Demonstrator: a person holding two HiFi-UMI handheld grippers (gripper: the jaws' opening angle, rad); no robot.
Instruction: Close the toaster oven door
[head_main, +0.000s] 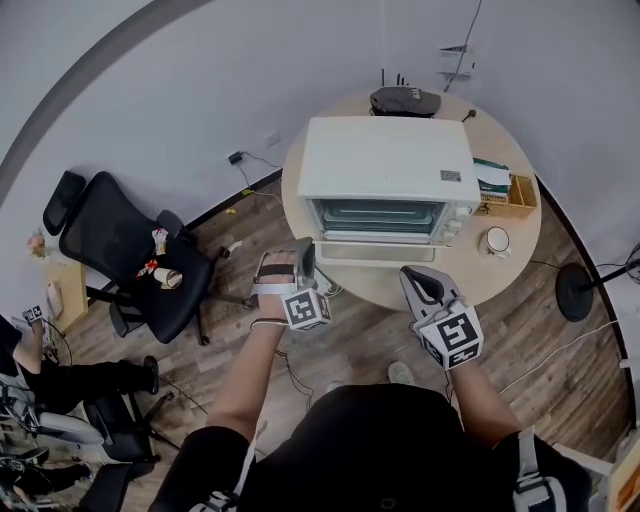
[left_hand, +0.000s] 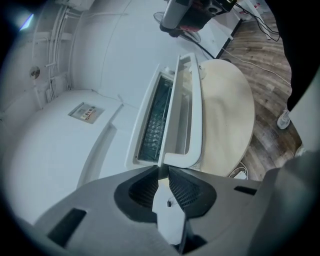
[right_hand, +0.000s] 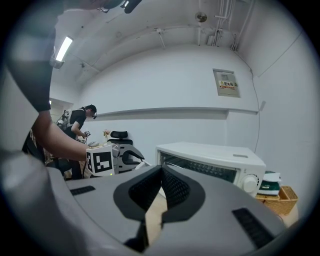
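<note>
Grey plastic comes first: my two grippers, held out over the wood floor (head_main: 360, 340). The right gripper (head_main: 415, 278), at 1 o'clock, hangs at the rim of the table (head_main: 470, 275). Its jaws are a narrow slit apart, and only beige tabletop shows through.

The left gripper (head_main: 304, 252), at 11 o'clock, is rolled onto its side. Its jaws stand a similar thin gap apart, with something white showing through. The tips sit right at the near end of the handle (left_hand: 196, 115). I can't tell whether they touch it.

Just past both grippers, at 12 o'clock, is the door (head_main: 378, 251). It is open, tilted away from the front of the oven (head_main: 385, 160), and the rack (head_main: 375, 215) shows inside. The oven is white and stands mid-table, with its dials (head_main: 458, 222) at the right end.

A mug (head_main: 495, 240) sits at 1 o'clock, beside the oven's right end. Behind the mug, a basket (head_main: 510, 195) rests near the table's edge. A dark router (head_main: 405, 100) lies at 12 o'clock behind the oven, by the wall.

Off the table, a black chair (head_main: 130, 255) stands at 9 o'clock. A person (head_main: 60, 375) is low at 8 o'clock.
</note>
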